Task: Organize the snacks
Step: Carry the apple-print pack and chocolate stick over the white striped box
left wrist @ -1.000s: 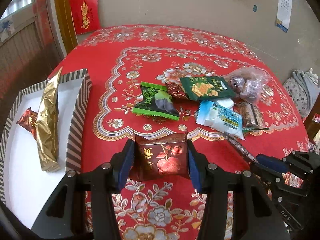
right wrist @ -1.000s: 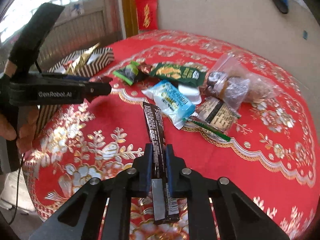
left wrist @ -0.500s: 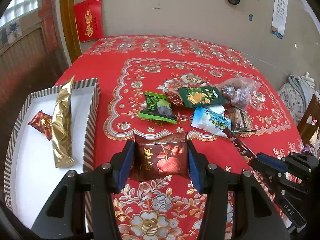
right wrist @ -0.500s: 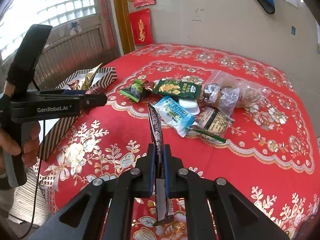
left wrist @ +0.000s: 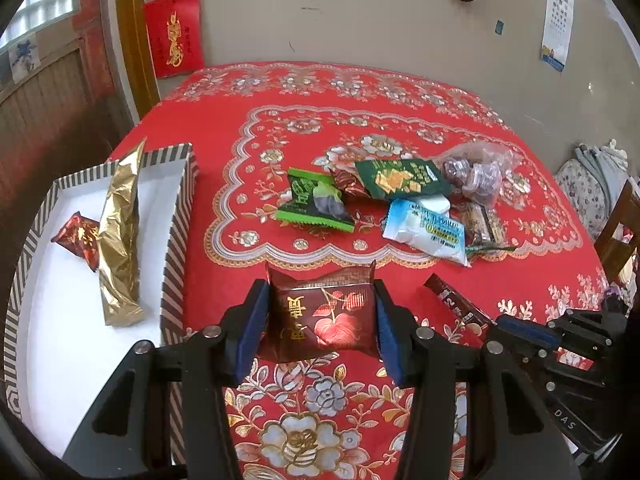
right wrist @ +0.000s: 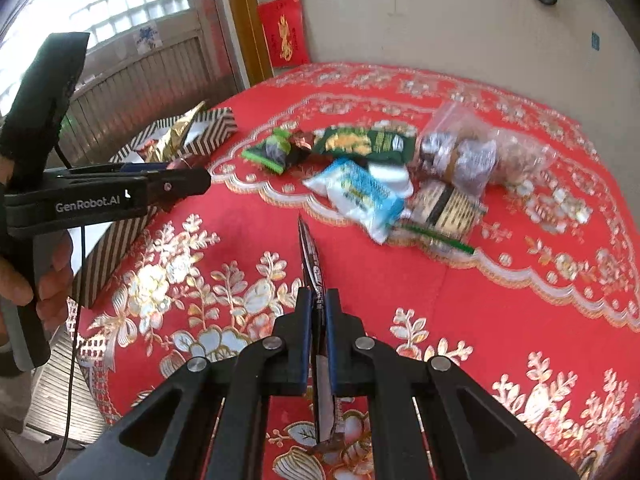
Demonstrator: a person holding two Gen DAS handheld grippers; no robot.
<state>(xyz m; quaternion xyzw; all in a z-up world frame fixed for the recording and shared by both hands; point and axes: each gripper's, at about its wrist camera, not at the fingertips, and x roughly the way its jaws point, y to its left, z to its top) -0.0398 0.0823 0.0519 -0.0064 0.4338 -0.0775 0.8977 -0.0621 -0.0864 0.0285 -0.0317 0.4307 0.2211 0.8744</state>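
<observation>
A: Snacks, item one: dark red packet (left wrist: 322,322) with an apple print, clamped flat between the blue pads of the left hand-held gripper (left wrist: 320,320), held above the near part of the table (left wrist: 224,128). Its lower edge is cut off by the fingers.

B: Item two?

A: Long dark bar wrapper (right wrist: 314,280), pinched edge-on by the right hand-held gripper (right wrist: 317,312), jaws nearly together on it. In the right wrist view it shows only as a thin blade, print unreadable; its near end hangs below the fingers. In the left wrist view only its far end (left wrist: 454,300) shows, at the right.

B: Already in the box?

A: Striped box (left wrist: 176,240) at the table's left edge, white inside. Holds a gold foil pouch (left wrist: 120,236) lying lengthwise and a small red packet (left wrist: 78,238), partly tucked behind the pouch. The box's near end runs out of frame.

B: Loose stock?

A: A cluster in the middle of the table, well apart from the box. Bright green packet (left wrist: 316,204) on the left; dark green packet (left wrist: 402,180) beyond it, overlapping a small dark red wrapper, mostly hidden. Blue-and-white packet (left wrist: 426,230) nearest, lying over something white I cannot identify. Clear bag (left wrist: 476,172) at far right, contents blurred. A brown striped packet (right wrist: 448,210), half covered.

B: Left gripper from the other side?

A: Seen side-on (right wrist: 188,176); packet barely visible.
</observation>
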